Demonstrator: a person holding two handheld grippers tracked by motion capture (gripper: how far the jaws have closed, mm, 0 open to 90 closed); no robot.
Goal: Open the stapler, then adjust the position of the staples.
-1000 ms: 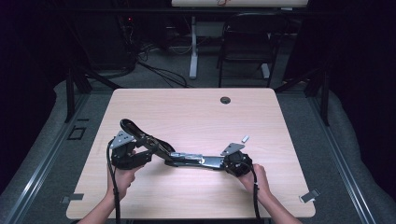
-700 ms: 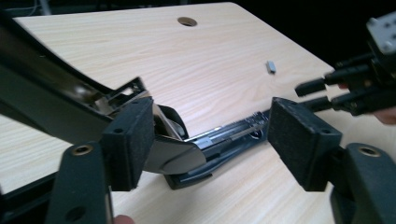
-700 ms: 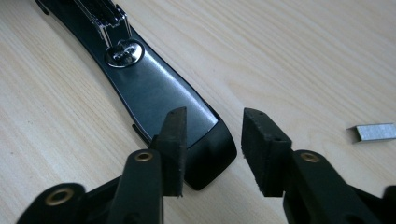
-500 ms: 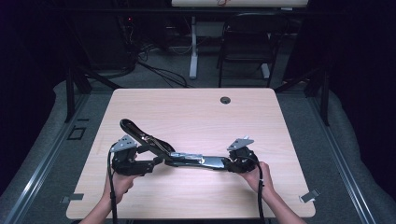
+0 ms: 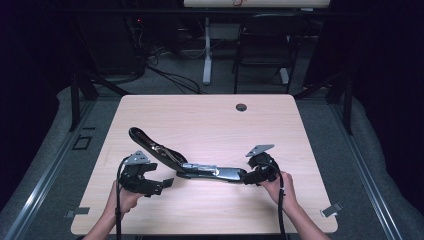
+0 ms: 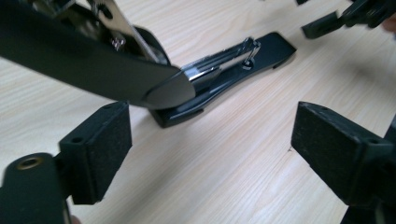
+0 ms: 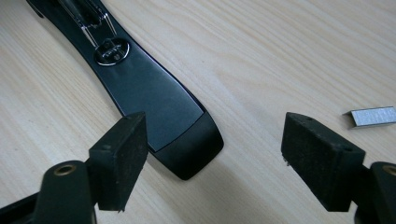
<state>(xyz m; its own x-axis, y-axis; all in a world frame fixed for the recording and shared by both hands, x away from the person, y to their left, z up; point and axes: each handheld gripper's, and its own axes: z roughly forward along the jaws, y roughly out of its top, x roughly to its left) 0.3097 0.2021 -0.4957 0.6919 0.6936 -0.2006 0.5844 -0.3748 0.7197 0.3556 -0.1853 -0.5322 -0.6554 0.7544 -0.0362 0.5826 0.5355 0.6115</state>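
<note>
Left tongs point(image 5: 167, 182) stand wide open with nothing between the pads; right tongs point(image 5: 248, 176) likewise stand well open and grip nothing; both sets of jaws have just been opening, and a second ago each sat closer against the stapler point(image 5: 200, 169), the left at the hinge end, the right at the base tip. The release indicates that the stapler is now left lying on its own; judged from this, the opening-out step is complete and the loading step can follow.

The stapler lies on the worktop point(image 5: 210, 120) between the two tongs, swung open; its base runs level toward the right tongs, and its black top arm point(image 5: 145, 140) angles up and away to the far left. In the left gripper view the top arm point(image 6: 93, 60) crosses above the left pad point(image 6: 100, 149), apart from it; the base point(image 6: 224, 74) lies beyond. In the right gripper view the rounded base tip point(image 7: 187, 140) lies between the pads without touching either; a strip of staples point(image 7: 372, 115) lies on the worktop just past the right pad point(image 7: 317, 154).

Hard to make out: the staples cannot be picked out in the high view; the strip is cut off at the frame edge in the right gripper view; whether the magazine channel already holds staples cannot be told; the top arm's far end is cut off in the left gripper view.
</note>
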